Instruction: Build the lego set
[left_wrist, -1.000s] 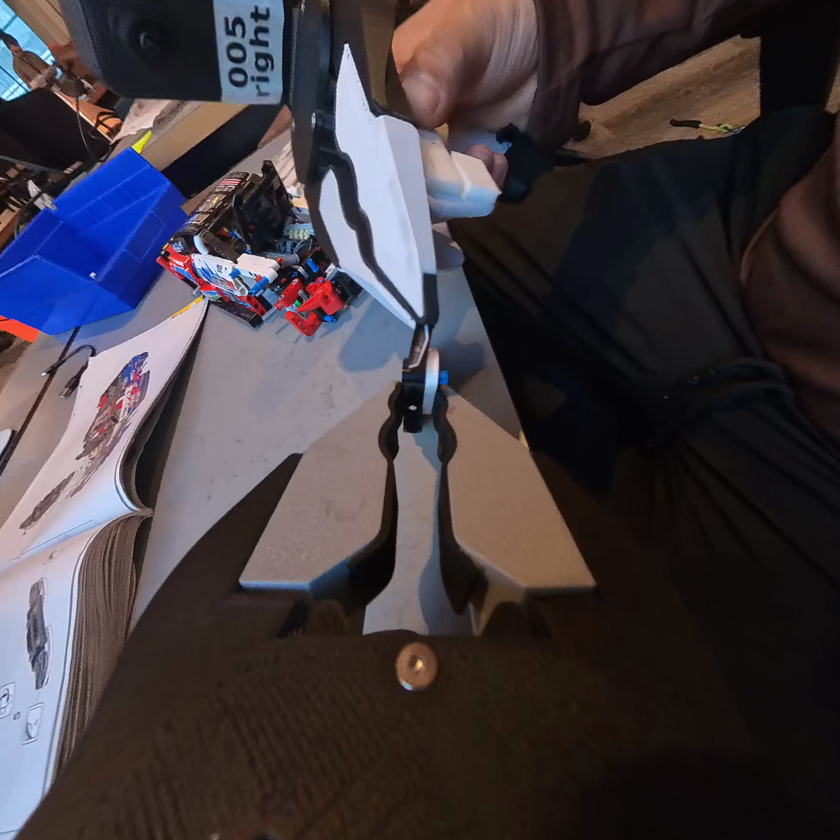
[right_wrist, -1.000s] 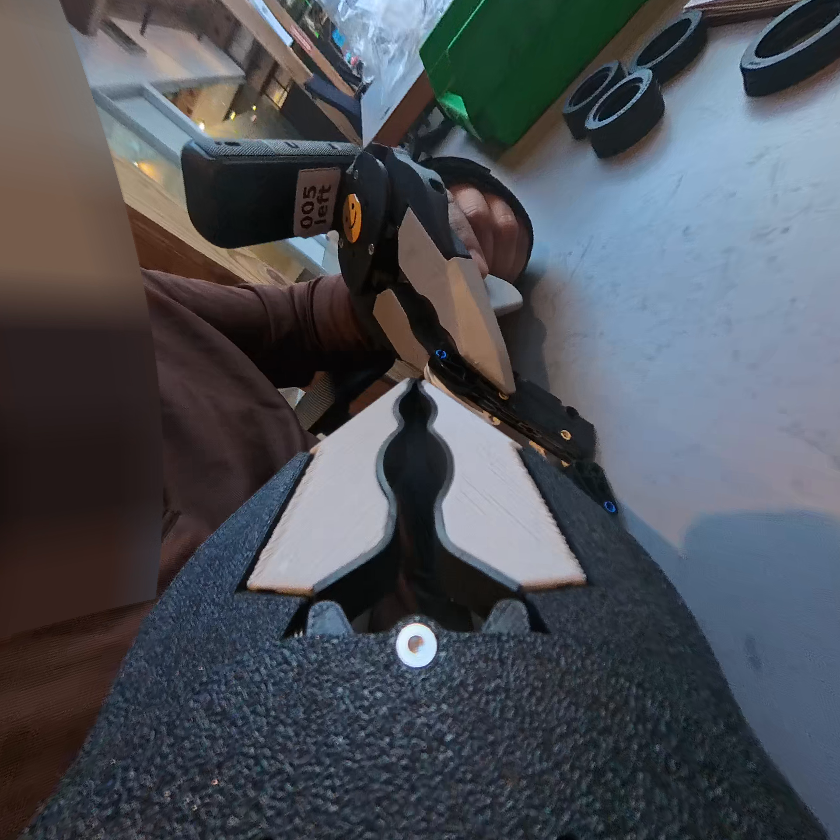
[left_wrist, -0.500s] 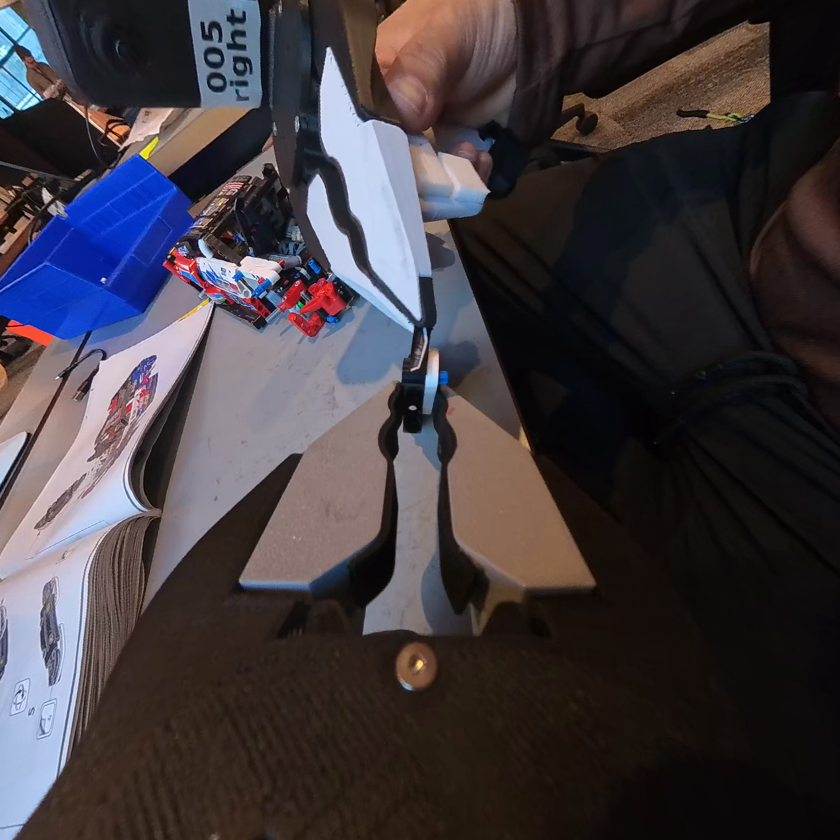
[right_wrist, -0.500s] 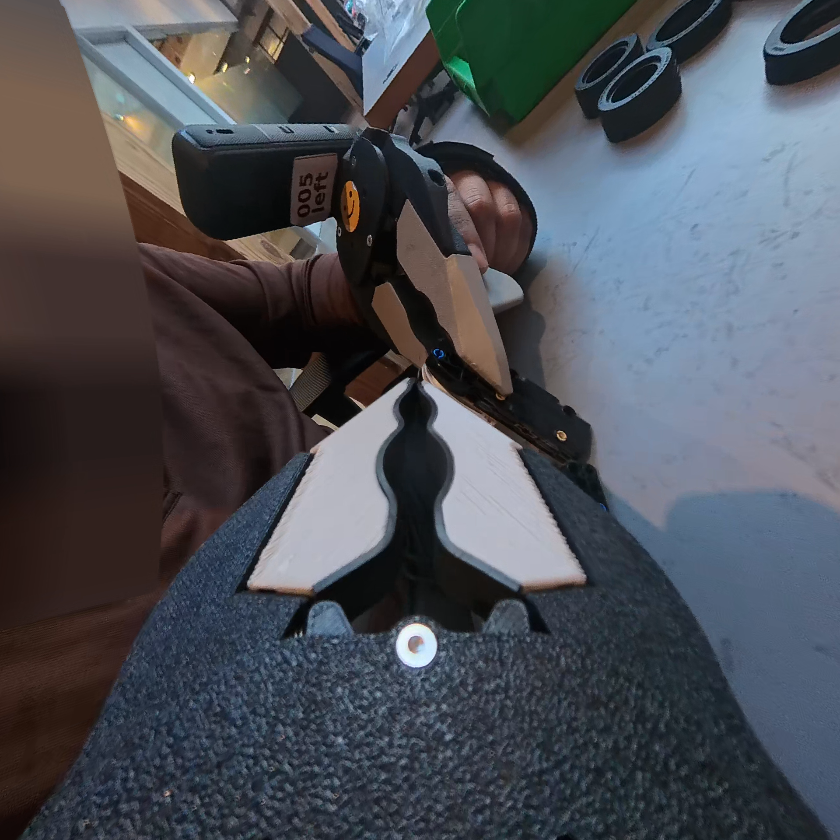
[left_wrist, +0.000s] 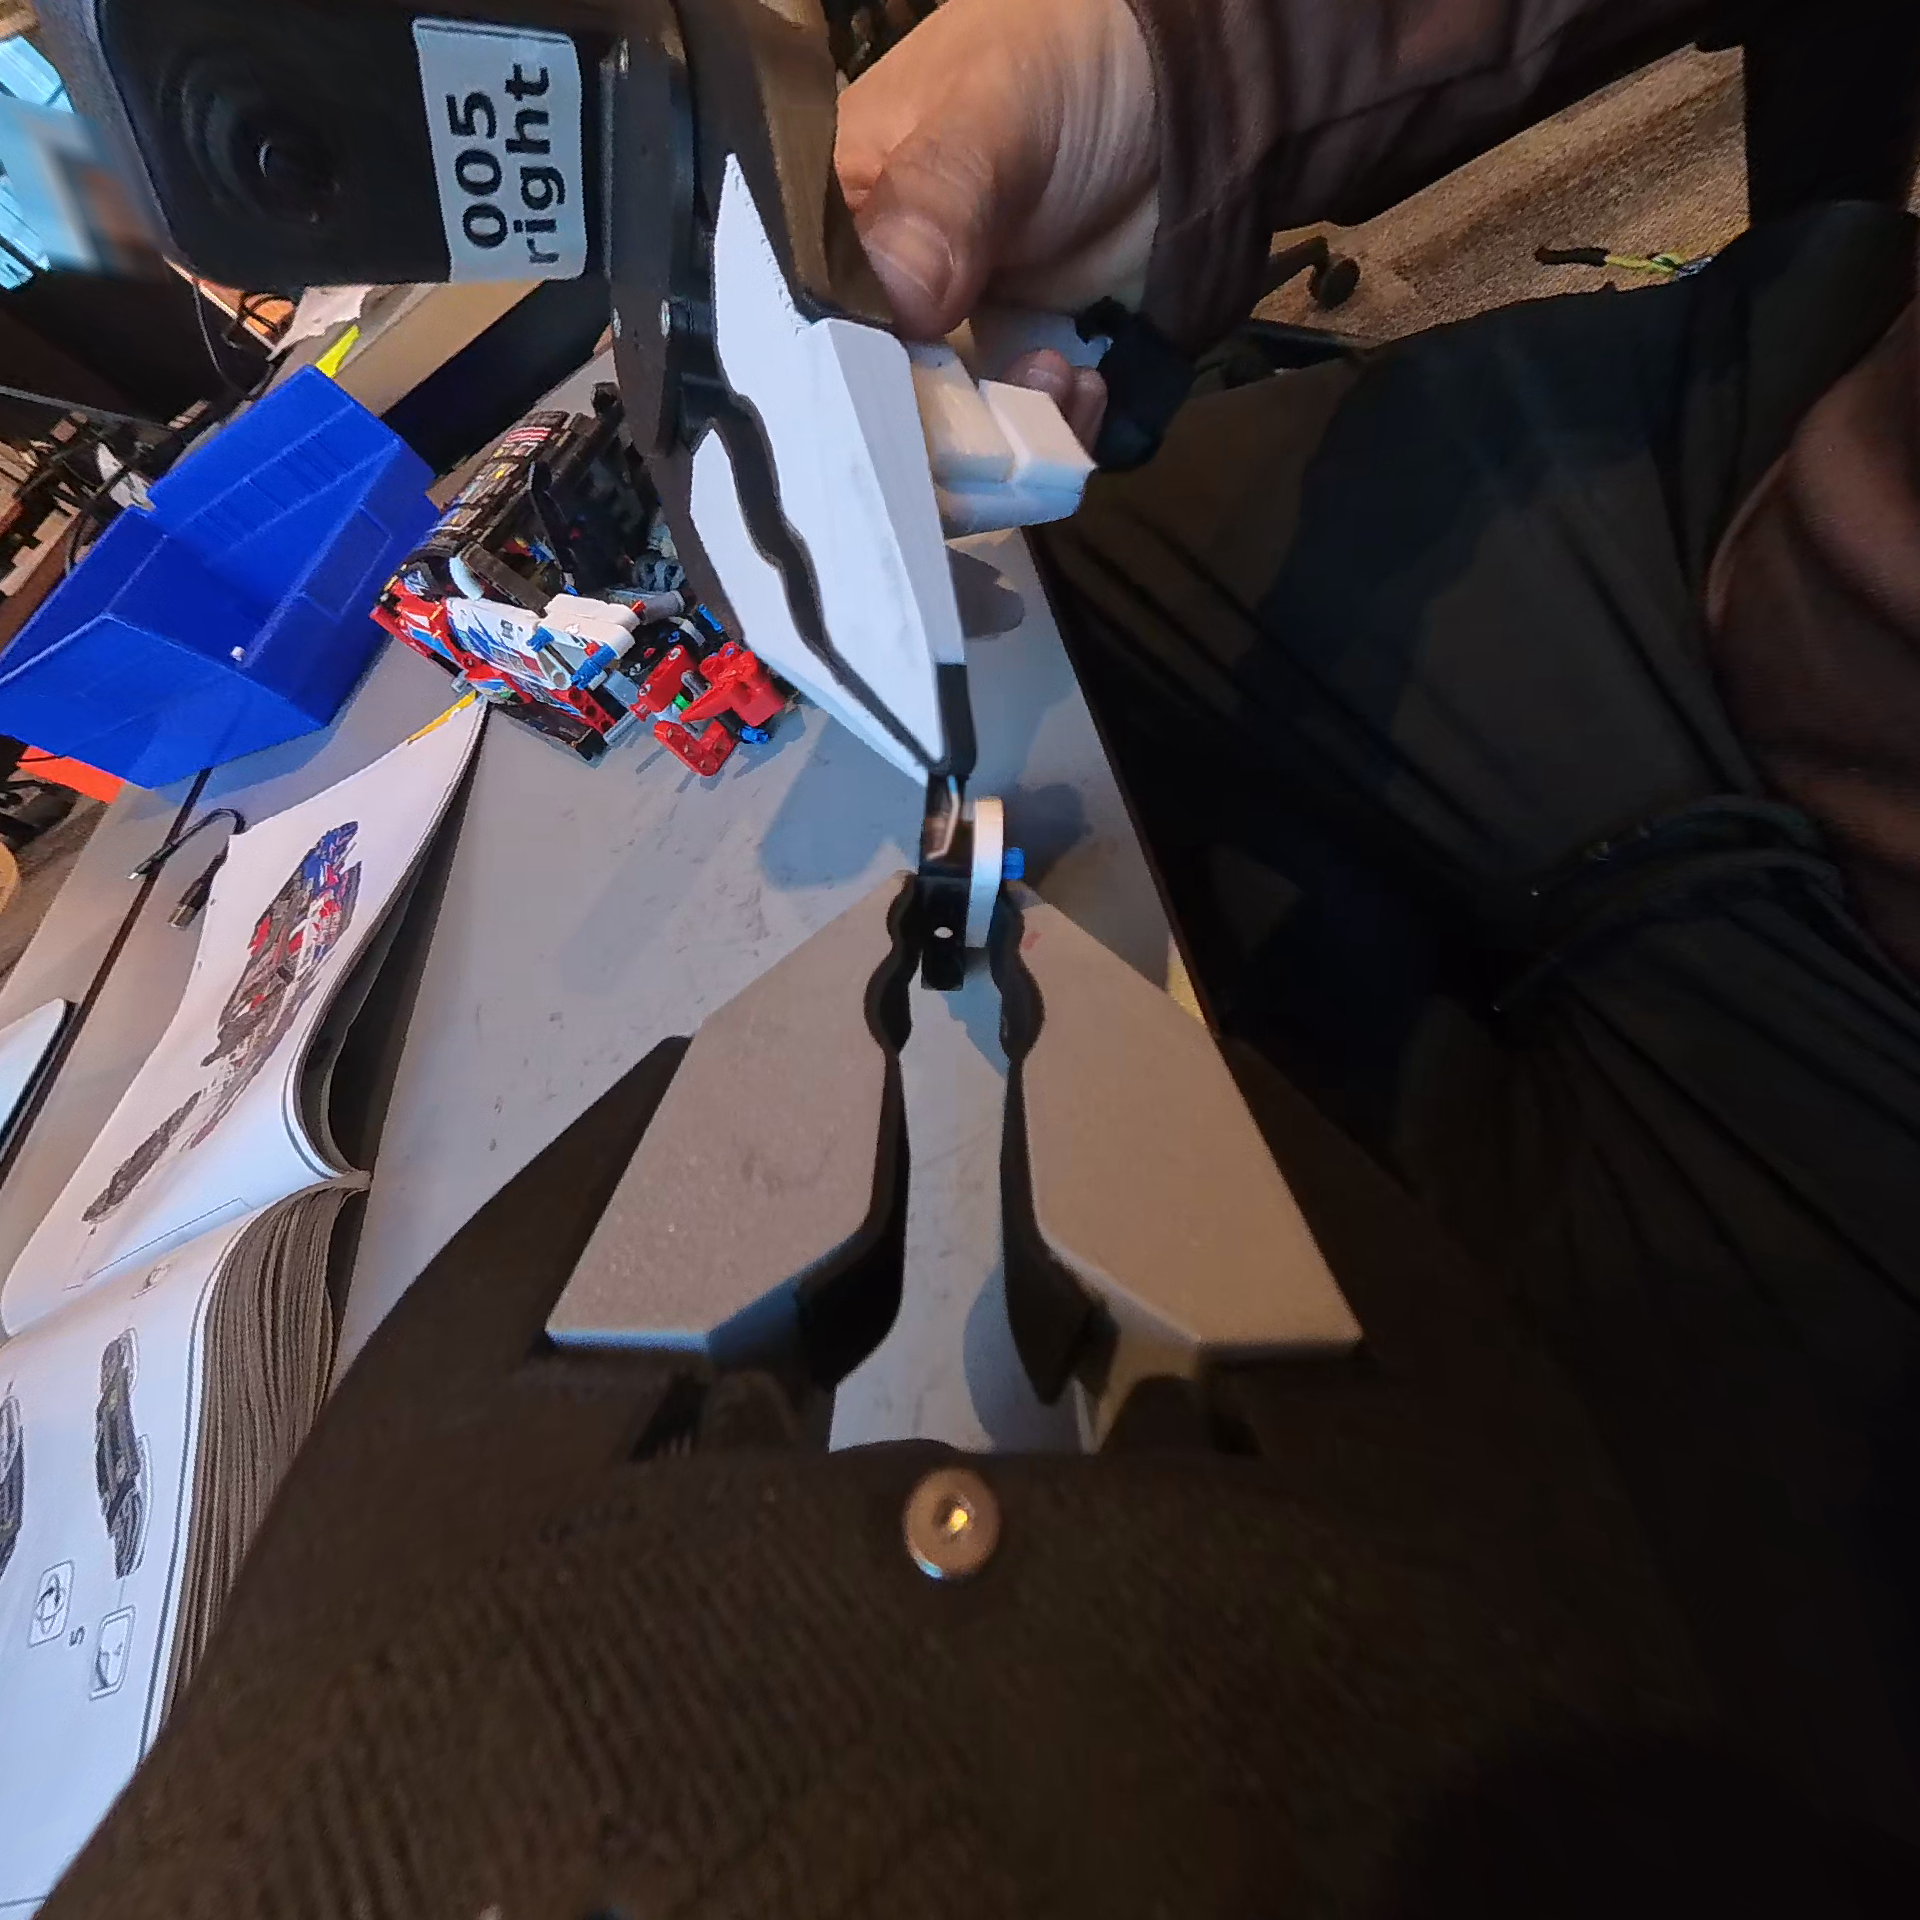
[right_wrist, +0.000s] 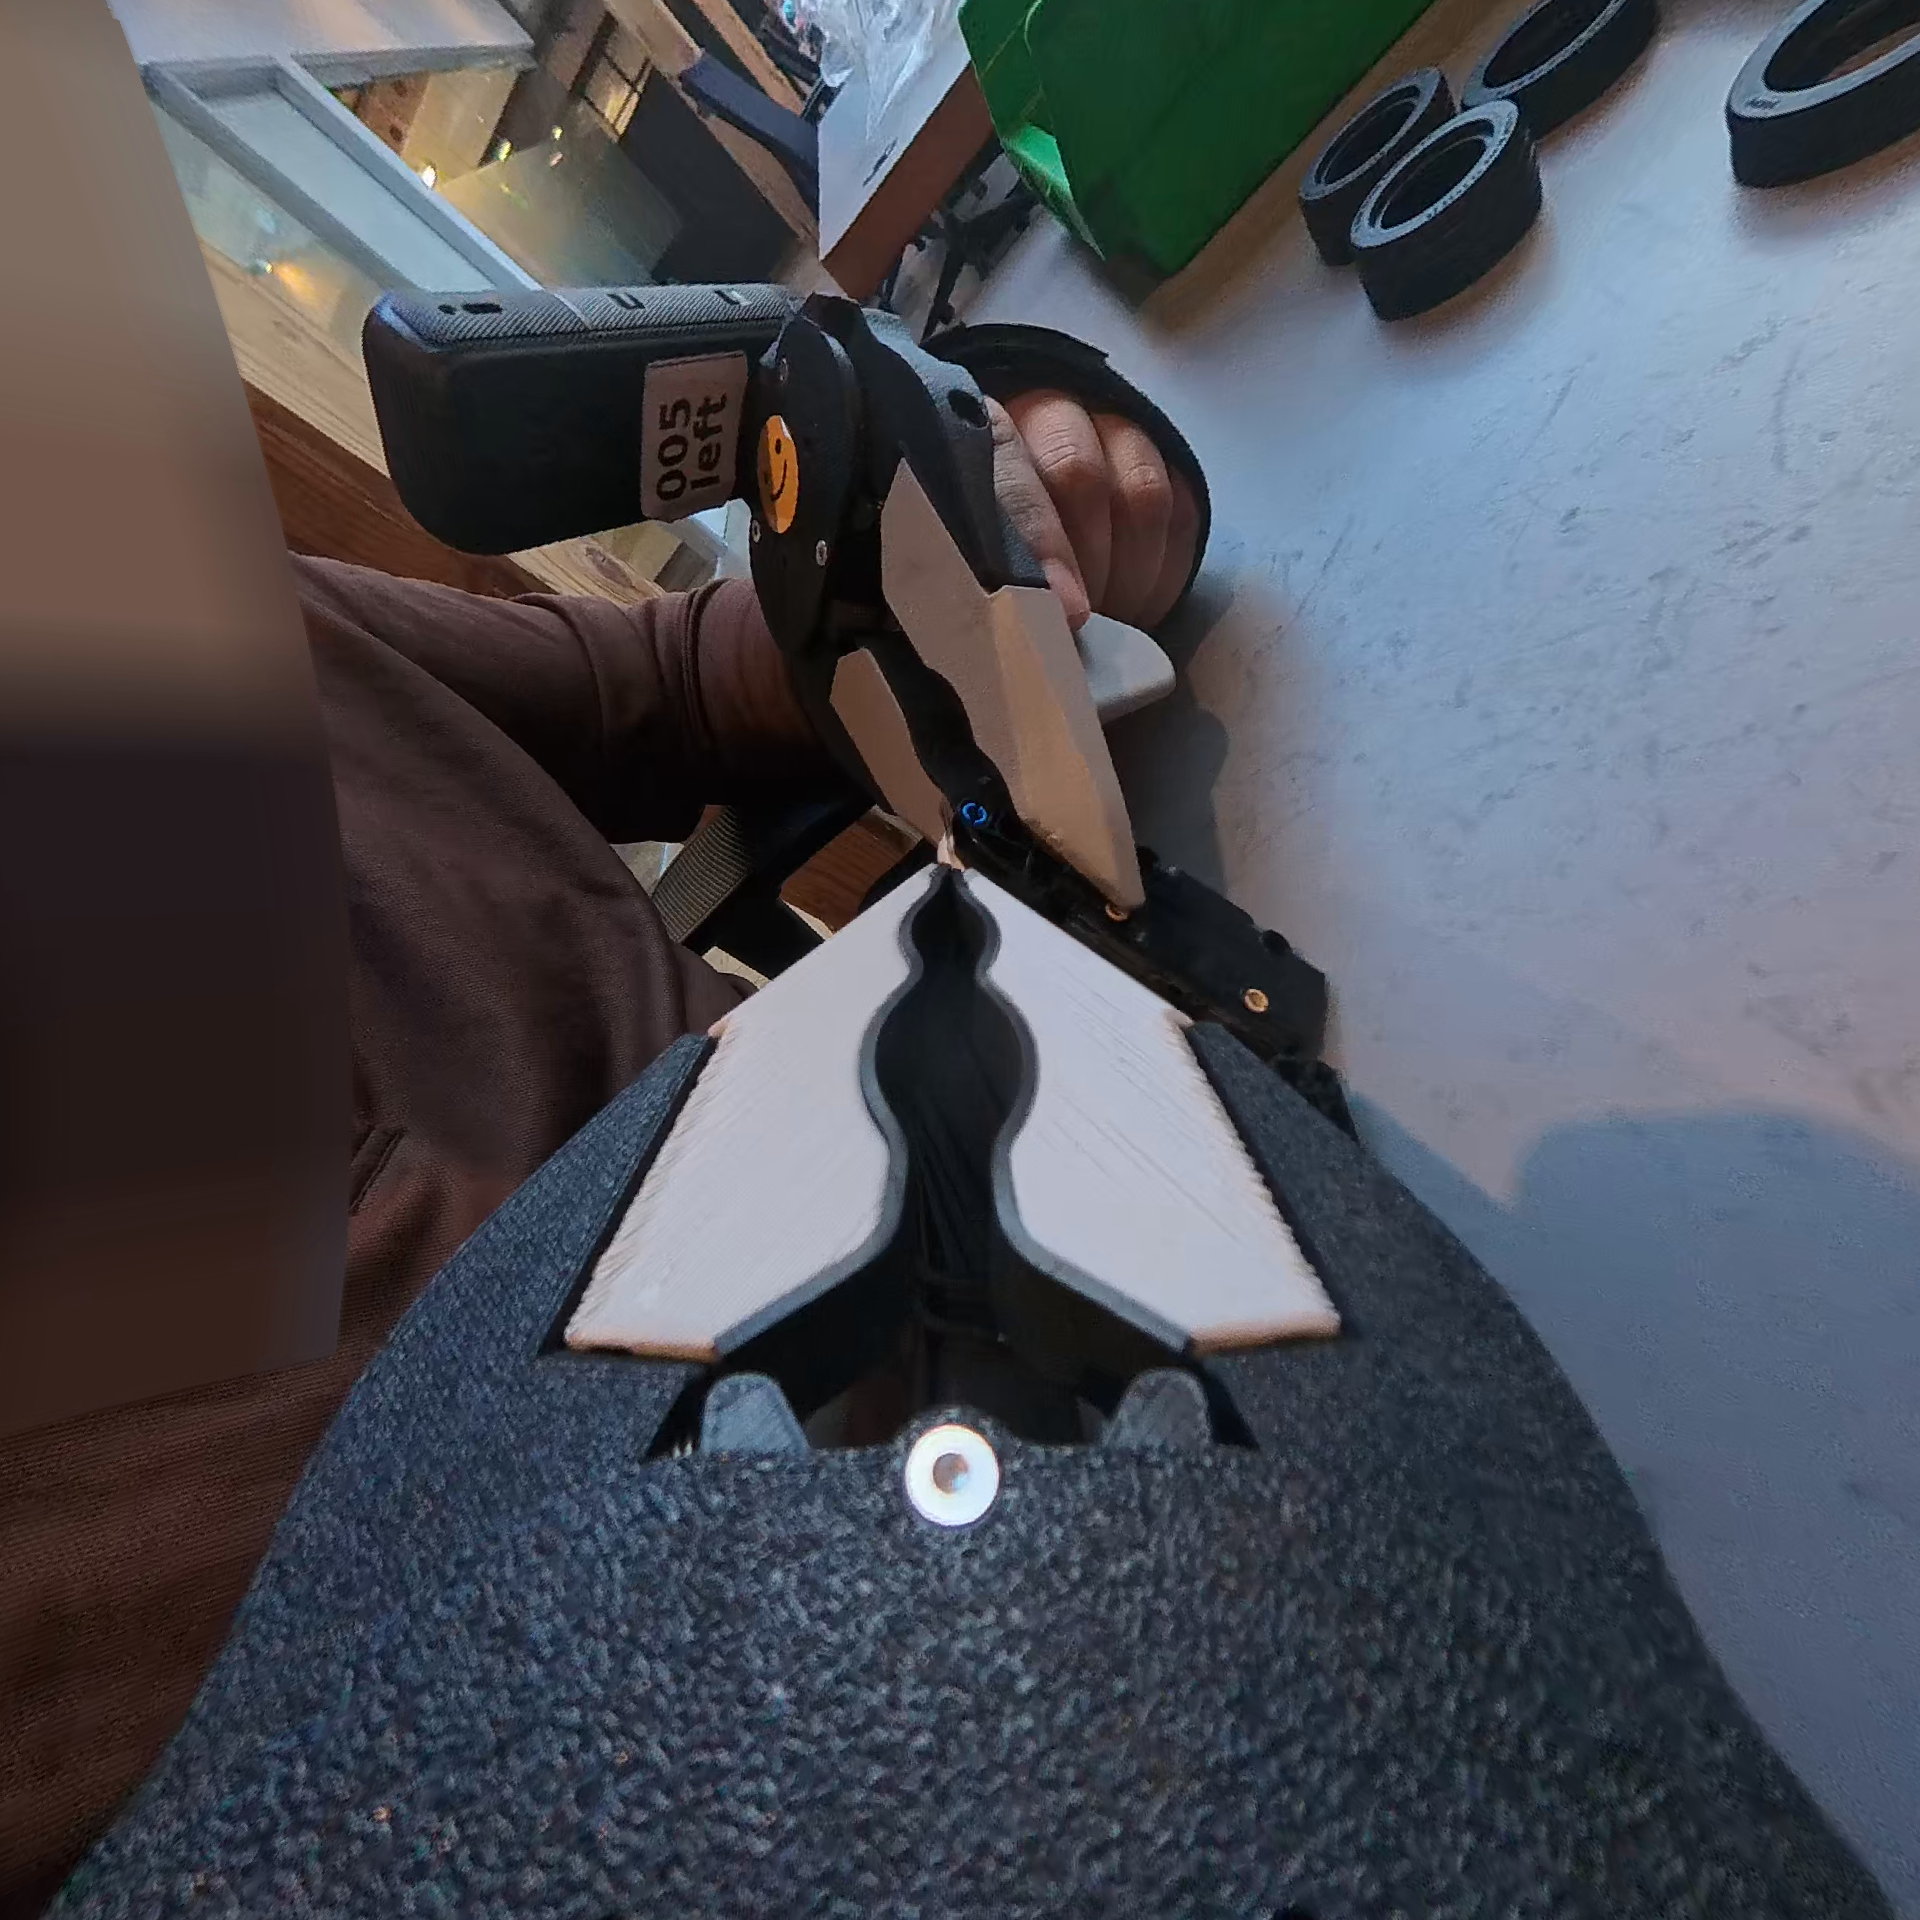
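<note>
My left gripper (left_wrist: 951, 914) is shut on a small black and white lego assembly (left_wrist: 961, 883) with a blue pin, held over the table's near edge. In the right wrist view the same assembly (right_wrist: 1205, 956) is a long black piece with tan pins, clamped in the left gripper (right_wrist: 1029, 857). My right gripper (right_wrist: 948, 878) has its jaws together. Seen in the left wrist view, the right gripper (left_wrist: 940, 771) comes down from above and its tips touch the top of the assembly. A tiny pale bit shows at those tips; I cannot tell whether it is pinched.
A partly built red, white and black lego model (left_wrist: 582, 644) lies on the grey table (left_wrist: 582, 935). A blue bin (left_wrist: 208, 582) stands behind it. An open instruction booklet (left_wrist: 260, 987) lies at the left. Black tyres (right_wrist: 1444, 197) and a green bin (right_wrist: 1174, 135) lie farther off. The person's lap is beside the table edge. The grippers are tip to tip, or close to it.
Both grippers stay together at the assembly with the same grips. The right gripper has tilted and shifted only slightly against the piece.
</note>
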